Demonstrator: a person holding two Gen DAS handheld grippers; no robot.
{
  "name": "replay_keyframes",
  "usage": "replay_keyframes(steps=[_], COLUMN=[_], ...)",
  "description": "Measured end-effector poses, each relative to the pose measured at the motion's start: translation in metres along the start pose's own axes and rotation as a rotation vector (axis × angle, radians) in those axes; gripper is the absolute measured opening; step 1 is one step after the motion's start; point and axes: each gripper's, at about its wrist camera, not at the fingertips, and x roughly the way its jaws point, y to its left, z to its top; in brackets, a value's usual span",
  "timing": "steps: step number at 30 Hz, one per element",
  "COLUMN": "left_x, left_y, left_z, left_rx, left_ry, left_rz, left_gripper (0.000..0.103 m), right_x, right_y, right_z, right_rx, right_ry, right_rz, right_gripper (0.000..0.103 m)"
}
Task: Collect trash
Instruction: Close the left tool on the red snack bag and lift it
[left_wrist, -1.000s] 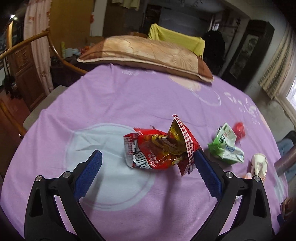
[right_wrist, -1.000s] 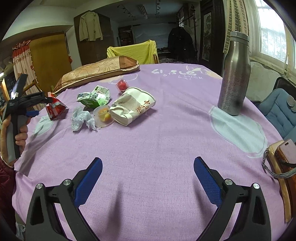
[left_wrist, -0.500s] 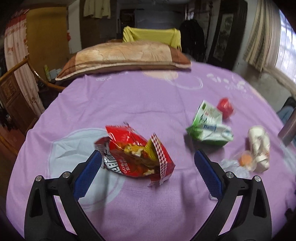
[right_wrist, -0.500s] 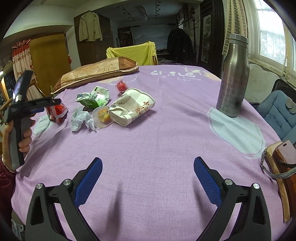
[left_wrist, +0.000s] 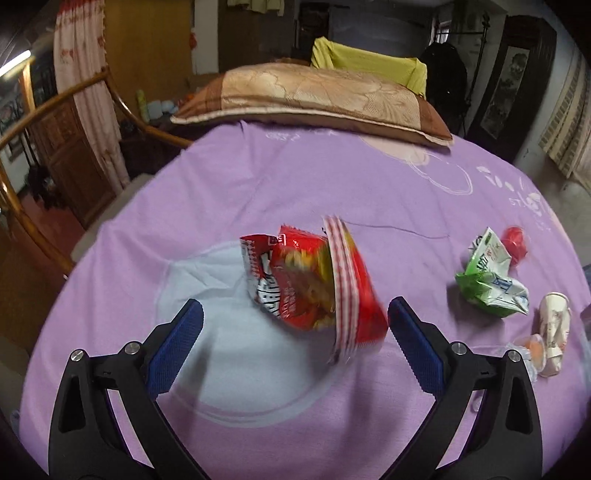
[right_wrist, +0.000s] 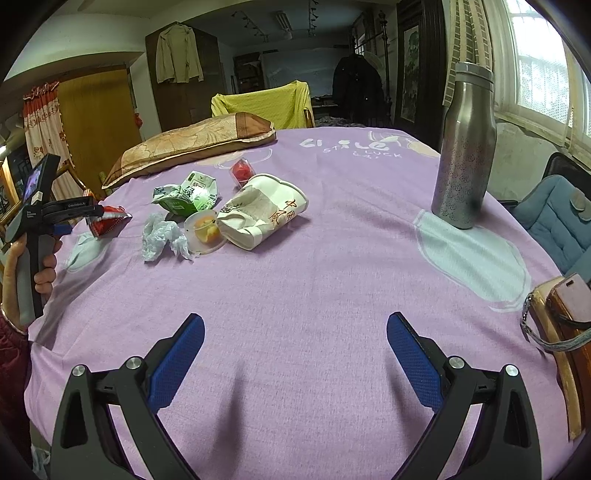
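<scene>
The left hand-held gripper (left_wrist: 293, 325) has swung back over the red snack bag (left_wrist: 310, 284), which half a second ago lay toward its left finger and now sits between the blue pads, nearer the right one. The jaws stand wide apart and nothing is grasped; the bag looks blurred and lies on the purple tabletop (left_wrist: 258, 177), over a pale blue patch.

To the bag's right, the rest of the litter waits in a loose cluster: a crumpled green carton (left_wrist: 487, 277), a small red cup (left_wrist: 517, 240) just behind it, a crushed paper cup (left_wrist: 552, 325) and a clear cup with orange fruit (left_wrist: 533, 347) at the frame's edge. The right wrist view adds a wad of pale tissue (right_wrist: 160, 236) beside the fruit cup.

Farther right, the right hand-held gripper (right_wrist: 295, 354) hangs released over bare cloth, well apart from the litter. A steel bottle (right_wrist: 463, 147) stands upright near the window side.

No bin or bag for the trash shows in either view, and every piece lies on the cloth. Collection therefore appears barely begun, with the red bag the likely first pick and the rest yet to follow.
</scene>
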Motion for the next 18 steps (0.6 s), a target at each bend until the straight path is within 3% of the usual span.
replay_keyframes(steps=[6,10,16,18], left_x=[0.007,0.013,0.046,0.051], left_y=[-0.016,-0.028,-0.021,-0.022], left_z=[-0.006,-0.006,-0.002,-0.004], left_rx=[0.039,0.090,0.062,0.082], left_ry=[0.038,0.029,0.134,0.135], left_rz=[-0.074,-0.036,0.009,0.047], left_gripper=[0.096,0.096,0.096,0.096], right_x=[0.001,0.004,0.014,0.018], right_y=[-0.005,-0.011,-0.021,-0.022], right_z=[-0.001,-0.002,-0.003,-0.001], right_rx=[0.034,0.069,0.145,0.166], right_ry=[0.010,0.040,0.106,0.120], right_rz=[0.023,0.064,0.124,0.119], right_gripper=[0.097,0.097,0.097,0.097])
